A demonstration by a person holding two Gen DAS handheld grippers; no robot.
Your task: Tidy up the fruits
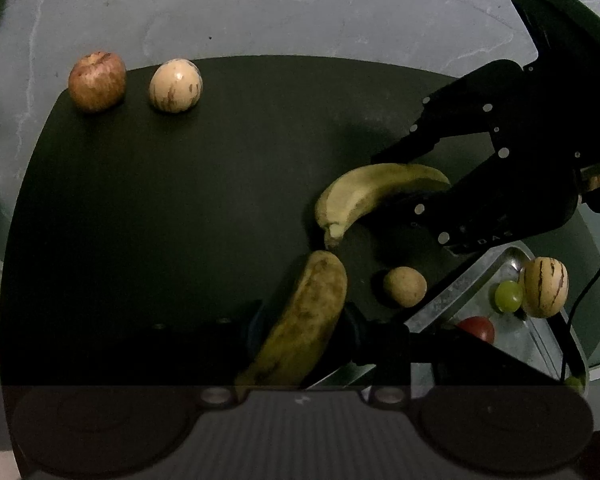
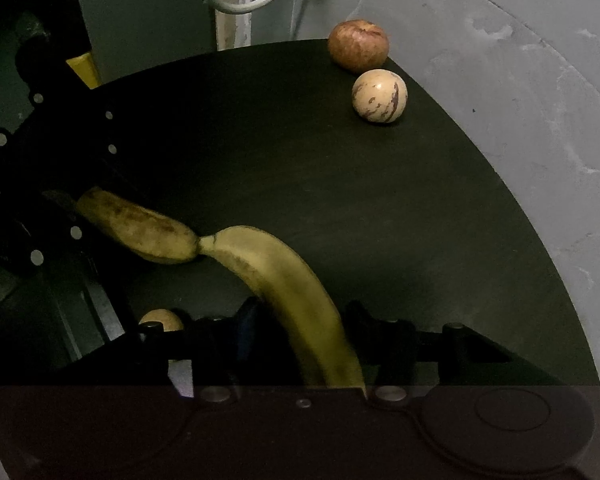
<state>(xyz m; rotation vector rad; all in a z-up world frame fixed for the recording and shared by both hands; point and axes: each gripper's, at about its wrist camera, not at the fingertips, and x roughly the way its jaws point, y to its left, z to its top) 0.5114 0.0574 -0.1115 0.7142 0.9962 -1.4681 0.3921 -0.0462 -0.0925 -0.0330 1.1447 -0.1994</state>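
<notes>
Two bananas meet tip to tip over the black round table. My left gripper is shut on the browner, spotted banana, which also shows in the right wrist view. My right gripper is shut on the yellower banana, and it reaches in from the right as a black body in the left wrist view. An apple and a cream striped melon sit at the table's far edge. A small round brown fruit lies by the bananas.
A metal tray at the lower right holds a green grape, a striped melon and a small red fruit. A black cable hangs near it. Grey floor surrounds the table.
</notes>
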